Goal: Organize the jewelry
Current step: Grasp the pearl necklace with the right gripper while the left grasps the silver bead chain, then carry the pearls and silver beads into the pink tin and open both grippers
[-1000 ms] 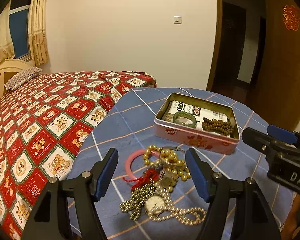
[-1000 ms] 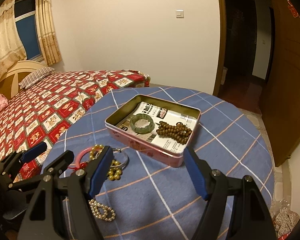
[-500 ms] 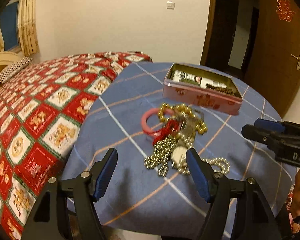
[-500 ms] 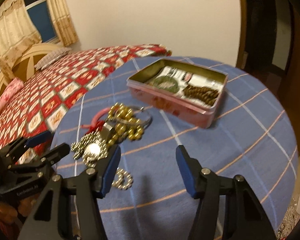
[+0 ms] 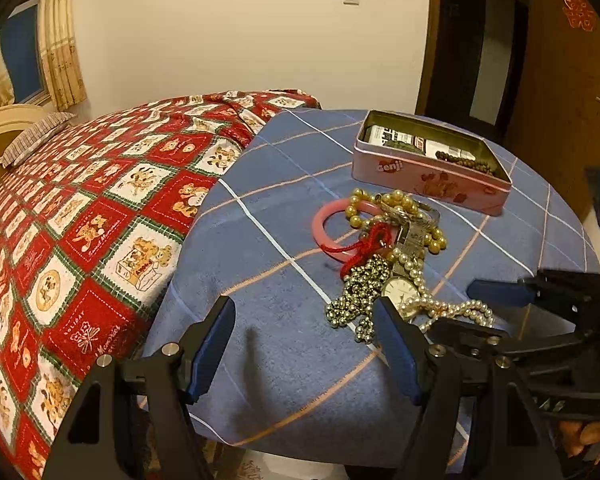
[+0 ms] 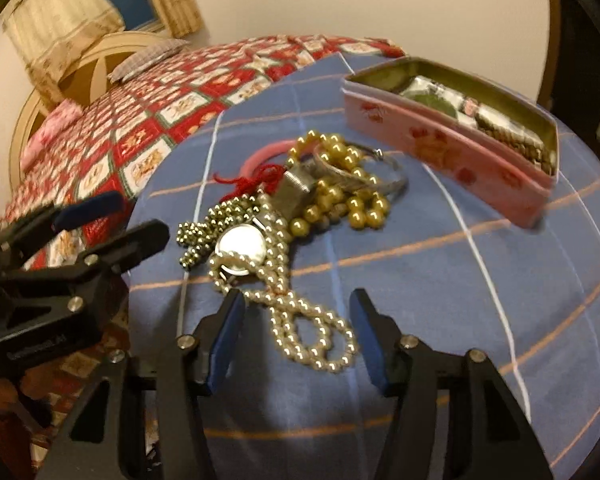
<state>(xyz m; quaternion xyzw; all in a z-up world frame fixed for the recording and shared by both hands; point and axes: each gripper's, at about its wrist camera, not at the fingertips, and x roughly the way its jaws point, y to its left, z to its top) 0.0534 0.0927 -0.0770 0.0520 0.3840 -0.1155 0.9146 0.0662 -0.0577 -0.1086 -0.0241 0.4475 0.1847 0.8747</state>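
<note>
Right wrist view is showing the right claw gaping wide and empty, straddling the slippery pearl necklace on the soft checked tabletop; pinching one strand low should avoid dragging the tangled watch. Left claw is hanging open, empty. Beyond, the pink tin is sitting open.

The worktop wears matt blue checked cloth, slightly napped. The tin is pink painted metal with a dull brassy inside and printed paper lining. The pearl necklace shines glossy, the ball-chain is bright metal, the bangle smooth pink, the cord fuzzy red yarn. The bedspread is printed cotton-like cloth.
</note>
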